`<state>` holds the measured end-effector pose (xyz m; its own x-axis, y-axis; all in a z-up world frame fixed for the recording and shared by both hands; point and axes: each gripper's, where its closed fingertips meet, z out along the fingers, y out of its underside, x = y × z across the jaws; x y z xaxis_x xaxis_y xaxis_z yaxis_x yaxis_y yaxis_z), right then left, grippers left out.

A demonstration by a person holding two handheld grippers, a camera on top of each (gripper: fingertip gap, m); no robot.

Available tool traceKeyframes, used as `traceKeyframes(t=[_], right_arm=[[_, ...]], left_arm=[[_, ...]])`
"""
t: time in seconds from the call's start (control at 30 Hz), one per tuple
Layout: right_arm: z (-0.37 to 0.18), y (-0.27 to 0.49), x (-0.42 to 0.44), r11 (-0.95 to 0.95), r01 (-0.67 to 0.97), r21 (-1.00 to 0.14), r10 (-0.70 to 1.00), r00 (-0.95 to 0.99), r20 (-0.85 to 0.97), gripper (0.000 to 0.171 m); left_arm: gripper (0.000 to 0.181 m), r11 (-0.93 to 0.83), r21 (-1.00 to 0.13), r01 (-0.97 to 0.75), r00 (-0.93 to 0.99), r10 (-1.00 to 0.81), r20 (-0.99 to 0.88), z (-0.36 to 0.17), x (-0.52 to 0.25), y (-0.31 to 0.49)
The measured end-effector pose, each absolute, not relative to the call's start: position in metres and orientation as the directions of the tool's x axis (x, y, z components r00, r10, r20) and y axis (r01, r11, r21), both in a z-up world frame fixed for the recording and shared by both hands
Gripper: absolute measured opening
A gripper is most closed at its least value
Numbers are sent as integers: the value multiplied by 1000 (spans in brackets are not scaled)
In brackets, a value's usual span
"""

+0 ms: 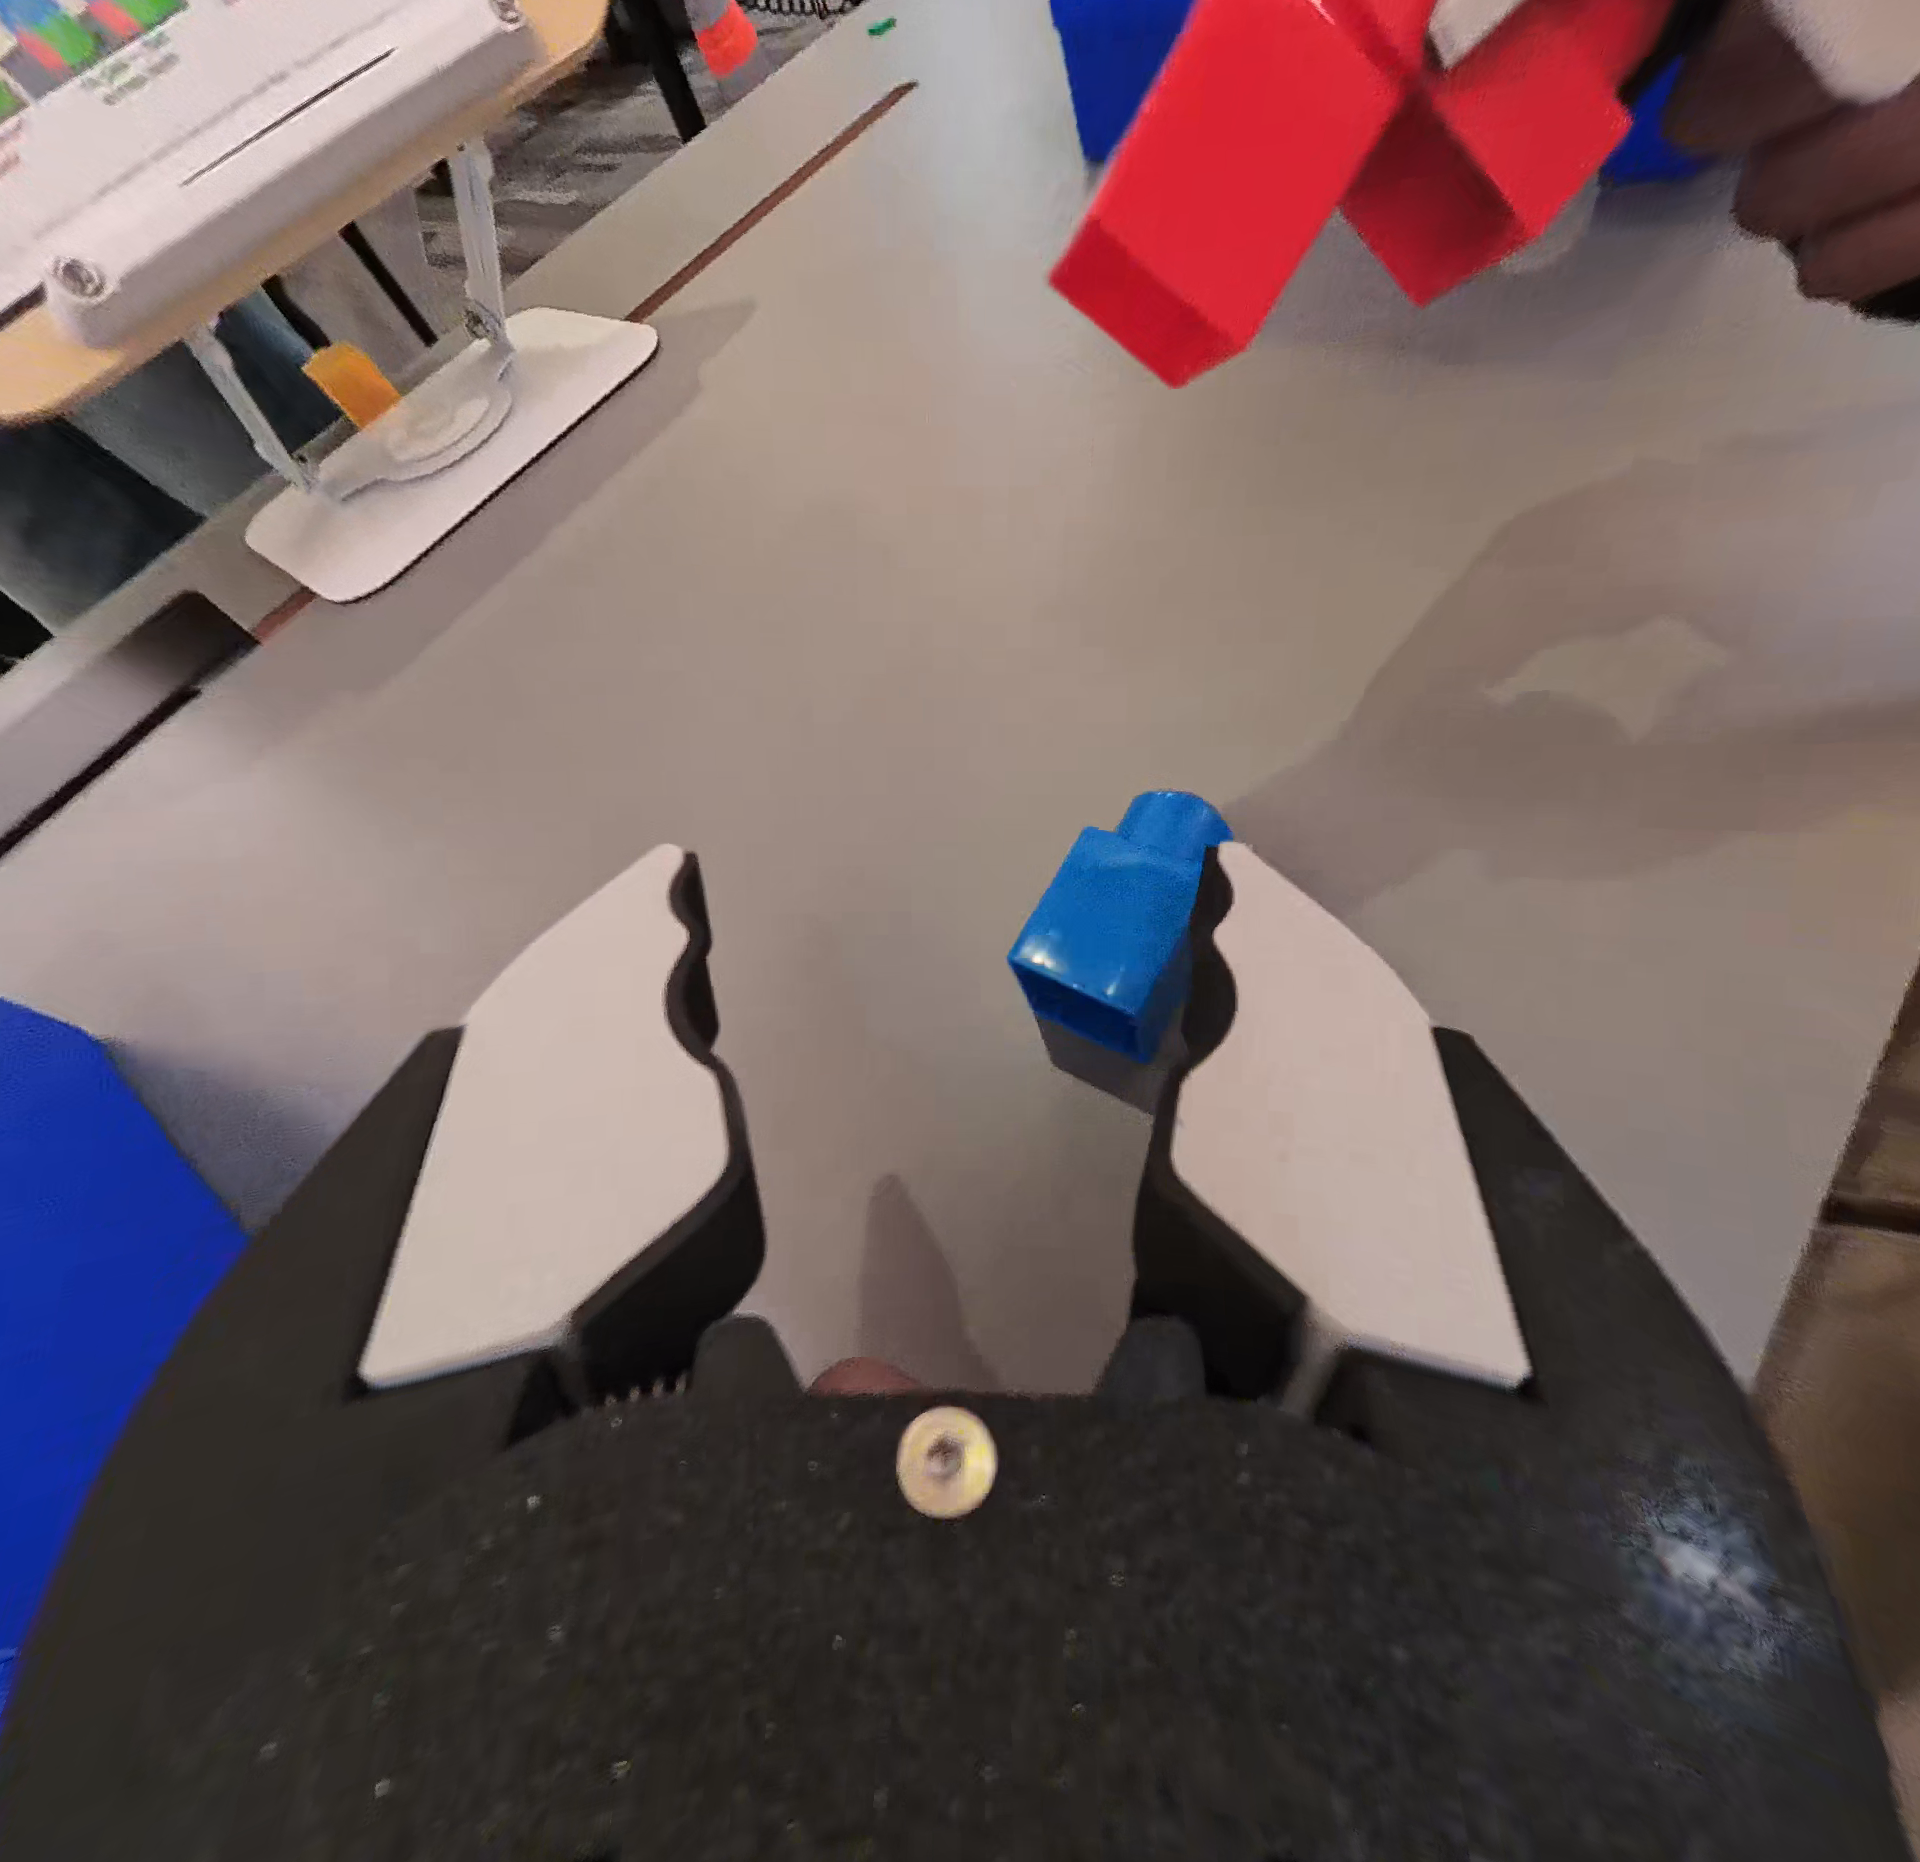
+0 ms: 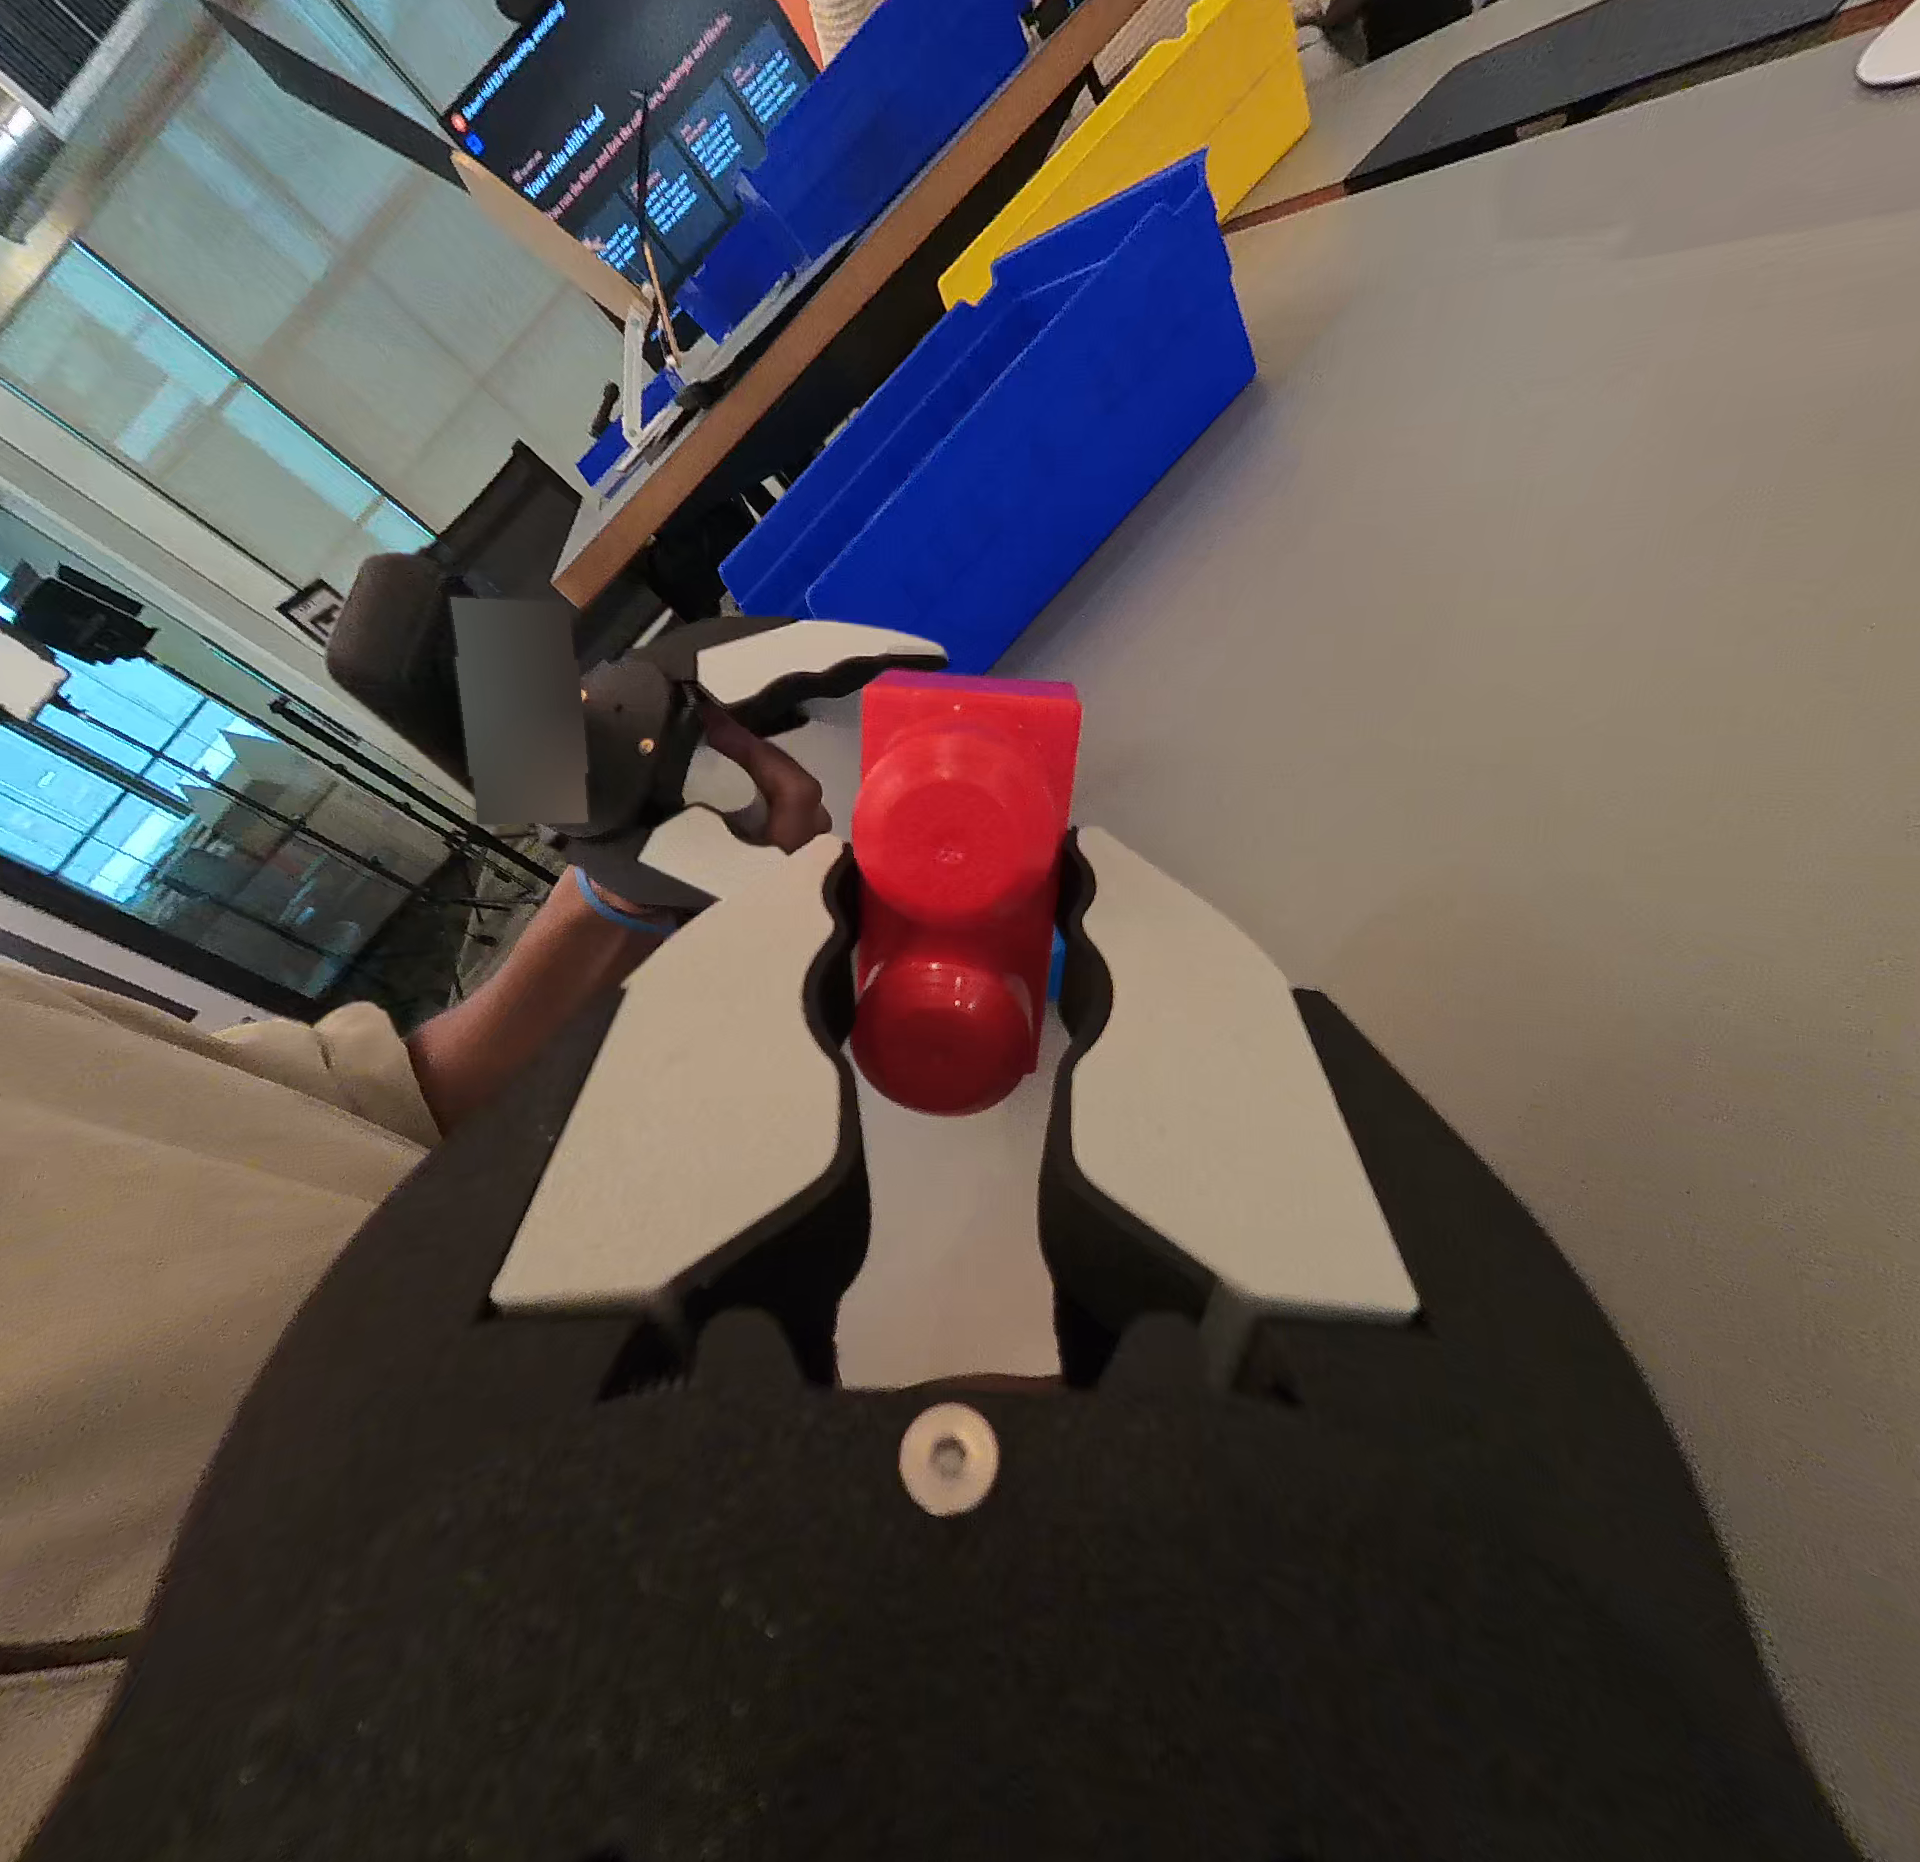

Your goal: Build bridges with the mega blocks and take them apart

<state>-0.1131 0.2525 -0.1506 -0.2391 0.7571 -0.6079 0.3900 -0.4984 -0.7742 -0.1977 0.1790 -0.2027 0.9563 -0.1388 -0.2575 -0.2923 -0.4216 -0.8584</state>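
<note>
the grey table [image 1: 935,586] fills the left wrist view, with a white tablet stand [image 1: 457,441] at its far left edge and, in the right wrist view, a blue bin [image 2: 997,462] with a yellow bin [image 2: 1164,139] behind it. above the table the right gripper [image 2: 956,971] carries the red blocks [image 1: 1340,139], two pieces joined crosswise, its fingers clamped on the sides of the studded piece [image 2: 956,898]. a sliver of blue shows behind that piece; what it belongs to cannot be told.

the left gripper [image 1: 956,981] hangs low over the table with its fingers wide apart. the small blue block [image 1: 1112,939], one stud pointing away, sits tilted against the inner face of the right-hand finger [image 1: 1320,1085]; whether it rests on the table or clings to the pad is unclear.

the step in hand looks like parting or rejoining pieces. to do it well, the left fingers should centre on the blue block and close on its flat sides, not the stud, before anything is pushed. the red pair should be turned square to it, since a skewed press could pop the block away.

the right gripper is rolled steeply, the table slanting across its view. the left gripper points forward and down, roughly level.
</note>
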Motion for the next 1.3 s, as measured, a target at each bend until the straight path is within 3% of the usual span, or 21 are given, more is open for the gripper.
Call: traceKeyframes(t=[0.1, 0.6, 0.83, 1.3], right_arm=[[-152, 255, -107, -524, 385, -760, 736, -245, -631, 36], [-160, 254, -109, -461, 427, -778, 784, -216, -582, 36], [-180, 241, -127, -214, 546, -810, 897, -219, -385, 36], [-192, 223, -151, -83, 608, -790, 911, -275, -307, 36]], left_arm=[[86, -400, -885, -238, 971, -115, -209, -201, -196, 173], [81, -442, -837, -324, 945, -102, -312, -205, -199, 171], [73, -452, -811, -372, 925, -106, -366, -207, -199, 180], [72, -471, -792, -388, 916, -100, -389, -209, -201, 179]])
